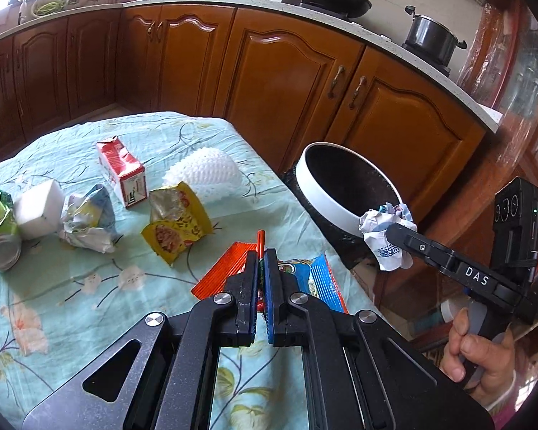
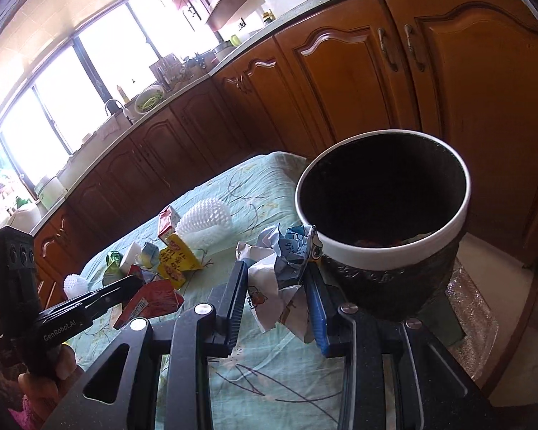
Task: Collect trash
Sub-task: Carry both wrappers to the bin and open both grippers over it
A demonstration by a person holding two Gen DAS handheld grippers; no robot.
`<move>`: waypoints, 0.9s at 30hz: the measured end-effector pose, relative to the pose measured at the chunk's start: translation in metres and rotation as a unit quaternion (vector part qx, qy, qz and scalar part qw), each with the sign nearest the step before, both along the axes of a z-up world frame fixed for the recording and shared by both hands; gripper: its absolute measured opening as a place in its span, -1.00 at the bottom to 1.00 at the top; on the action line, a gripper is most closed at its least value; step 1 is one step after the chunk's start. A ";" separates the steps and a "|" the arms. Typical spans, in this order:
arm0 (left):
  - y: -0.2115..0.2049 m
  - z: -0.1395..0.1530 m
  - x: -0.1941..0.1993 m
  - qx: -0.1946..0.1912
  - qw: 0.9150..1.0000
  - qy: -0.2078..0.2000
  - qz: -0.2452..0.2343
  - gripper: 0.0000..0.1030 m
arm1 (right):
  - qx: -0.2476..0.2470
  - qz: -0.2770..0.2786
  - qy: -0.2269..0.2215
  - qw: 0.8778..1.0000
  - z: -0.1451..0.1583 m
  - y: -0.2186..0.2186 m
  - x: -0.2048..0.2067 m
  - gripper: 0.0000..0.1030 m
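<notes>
Left gripper (image 1: 261,261): nearest to me in the left wrist view, I have its jaws pinched tight on a thin red wrapper (image 1: 260,242) that sticks up between the pads.
Right gripper (image 2: 278,279): I see its jaws partly closed and clamped on a crumpled paper wad (image 2: 279,261), white with blue print; in the left wrist view the wad (image 1: 383,236) sits at the bin's near rim, off the table edge.
Person's hand (image 1: 480,354): wrapped around the right gripper's handle at the lower right of the left wrist view.
Table (image 1: 71,301): covered with a pale green floral cloth, under both tools.
Packets just past the left jaws: an orange ribbed packet (image 1: 218,272) and a blue ribbed packet (image 1: 319,279) lie flat on the cloth, either side of the fingers.
Middle of the table: a yellow snack bag (image 1: 175,225), torn open; left of it a crumpled foil bag (image 1: 88,225), a white block (image 1: 39,209) and a green can (image 1: 0,229) on its side.
Further back: a red-and-white carton (image 1: 122,173) standing tilted, with a white foam net (image 1: 202,173) beside it.
Trash bin (image 2: 387,247): dark, with a white rim, standing just beside the table's far right edge; its mouth is open, and I can make out little of what lies inside.
Background: wooden cabinets (image 1: 287,71) under a pale counter, a black wok (image 1: 335,0) and a dark pot (image 1: 432,37) on the stove.
</notes>
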State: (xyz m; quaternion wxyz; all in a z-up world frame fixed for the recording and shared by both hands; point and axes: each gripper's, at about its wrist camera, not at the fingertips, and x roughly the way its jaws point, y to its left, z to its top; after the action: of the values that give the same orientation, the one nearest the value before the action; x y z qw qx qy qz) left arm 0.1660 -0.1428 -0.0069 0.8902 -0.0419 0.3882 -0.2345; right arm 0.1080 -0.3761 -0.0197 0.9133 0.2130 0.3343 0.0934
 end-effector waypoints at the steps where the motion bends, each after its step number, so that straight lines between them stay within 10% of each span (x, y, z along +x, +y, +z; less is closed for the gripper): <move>1: -0.005 0.001 0.002 -0.001 1.000 0.000 -0.004 -0.95 | -0.001 -0.005 -0.001 1.000 0.001 -0.004 0.000 -0.36; 27: -0.119 0.021 0.072 0.013 0.997 -0.026 -0.065 -0.95 | -0.037 -0.073 0.011 0.997 -0.002 -0.082 0.044 -0.34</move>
State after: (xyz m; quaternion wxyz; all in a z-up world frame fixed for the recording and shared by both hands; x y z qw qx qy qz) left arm 0.2384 -0.2622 0.0141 0.8835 0.0011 0.3696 -0.2879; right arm 0.1518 -0.4584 -0.0214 0.9211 0.2039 0.3315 0.0119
